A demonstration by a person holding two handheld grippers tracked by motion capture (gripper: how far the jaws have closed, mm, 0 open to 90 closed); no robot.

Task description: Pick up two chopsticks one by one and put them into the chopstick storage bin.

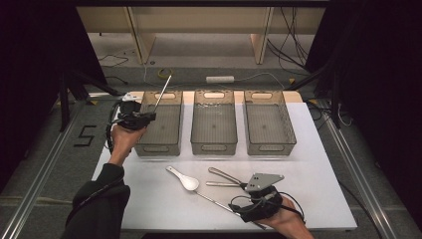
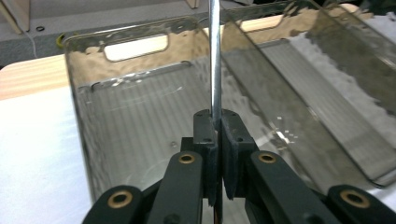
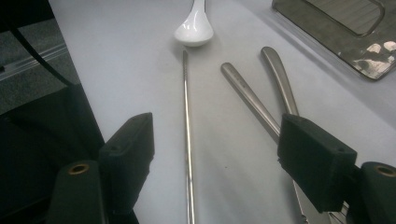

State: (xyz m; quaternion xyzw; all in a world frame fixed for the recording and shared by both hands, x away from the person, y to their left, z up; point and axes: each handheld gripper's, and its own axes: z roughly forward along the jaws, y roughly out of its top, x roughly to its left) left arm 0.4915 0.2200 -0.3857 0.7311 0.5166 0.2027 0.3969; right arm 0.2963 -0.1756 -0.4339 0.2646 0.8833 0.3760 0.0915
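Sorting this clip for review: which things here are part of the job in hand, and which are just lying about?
In the job:
left gripper, shut on a metal chopstick above the left bin
right gripper, open over the second chopstick
white spoon, two metal handles, middle bin, right bin

Lying about:
floor cables
white bar

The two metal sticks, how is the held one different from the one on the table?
The held chopstick is pinched in the left gripper, pointing up over the left bin. The loose chopstick lies flat on the table between the right gripper's open fingers. Both are thin, shiny metal.
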